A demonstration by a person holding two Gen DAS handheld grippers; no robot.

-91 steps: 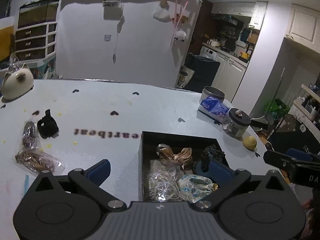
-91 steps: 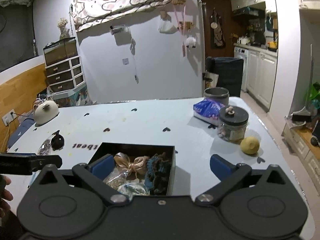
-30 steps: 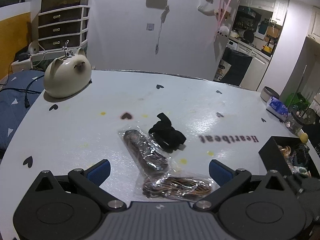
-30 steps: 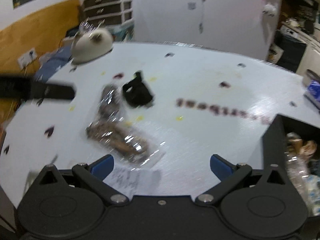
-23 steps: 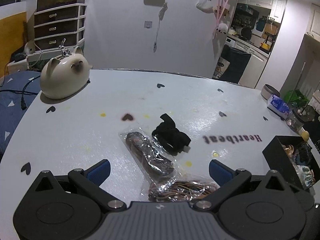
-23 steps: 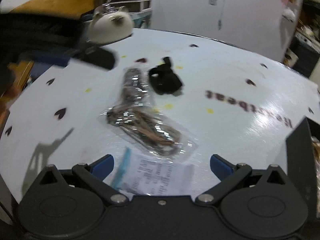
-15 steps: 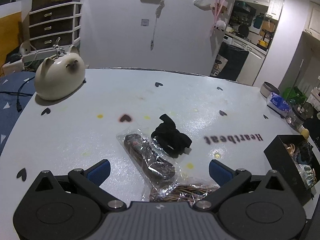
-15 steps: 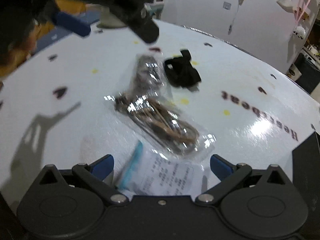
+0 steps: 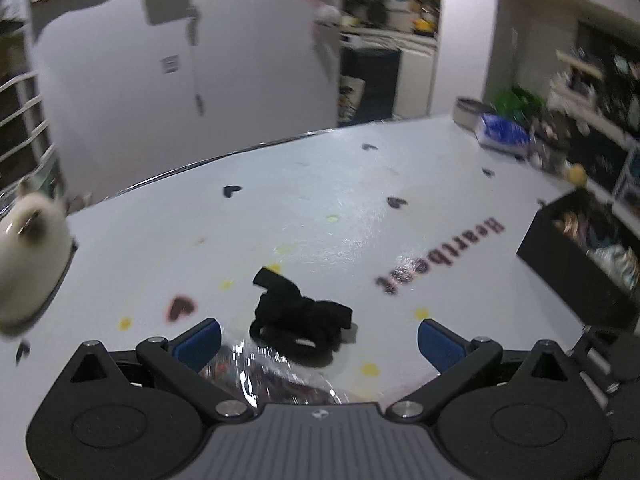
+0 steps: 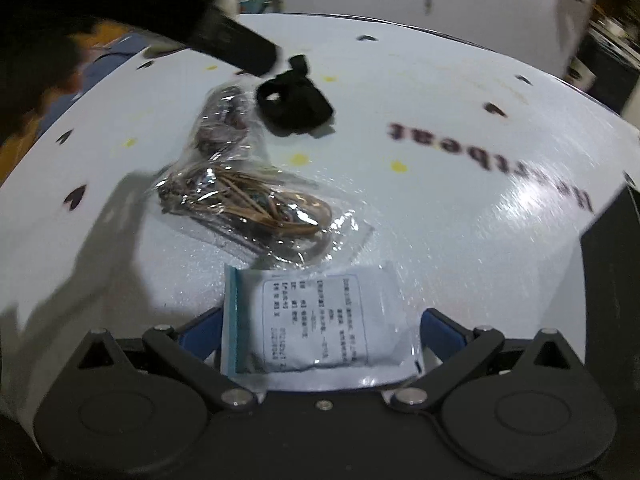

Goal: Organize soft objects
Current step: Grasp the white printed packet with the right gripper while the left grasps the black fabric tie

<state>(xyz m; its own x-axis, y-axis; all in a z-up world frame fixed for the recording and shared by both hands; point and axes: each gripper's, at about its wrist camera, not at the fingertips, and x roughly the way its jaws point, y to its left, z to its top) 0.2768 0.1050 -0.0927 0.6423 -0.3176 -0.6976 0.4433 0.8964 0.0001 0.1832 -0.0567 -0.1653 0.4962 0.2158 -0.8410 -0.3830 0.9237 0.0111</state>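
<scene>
A black fabric scrunchie (image 9: 300, 324) lies on the white table just ahead of my open left gripper (image 9: 318, 338); it also shows in the right wrist view (image 10: 294, 100). A clear bag of dark hair ties (image 9: 276, 376) lies between the left jaws; it shows in the right wrist view too (image 10: 222, 120). A clear bag of brown bands (image 10: 248, 208) lies ahead of my open right gripper (image 10: 320, 334). A flat white labelled packet (image 10: 316, 326) lies between the right jaws. The black box (image 9: 580, 264) holding several soft items stands at the right.
A cream cat-shaped pot (image 9: 24, 248) sits at the table's left edge. A tin, a blue tissue pack (image 9: 502, 134), a jar and a yellow ball (image 9: 576, 174) stand at the far right. The left gripper's body (image 10: 208, 36) crosses the right wrist view's top left.
Both grippers have moved from the black box over to the loose items at the left. The left has closed in on the scrunchie and turned right. The right has lowered over the white packet.
</scene>
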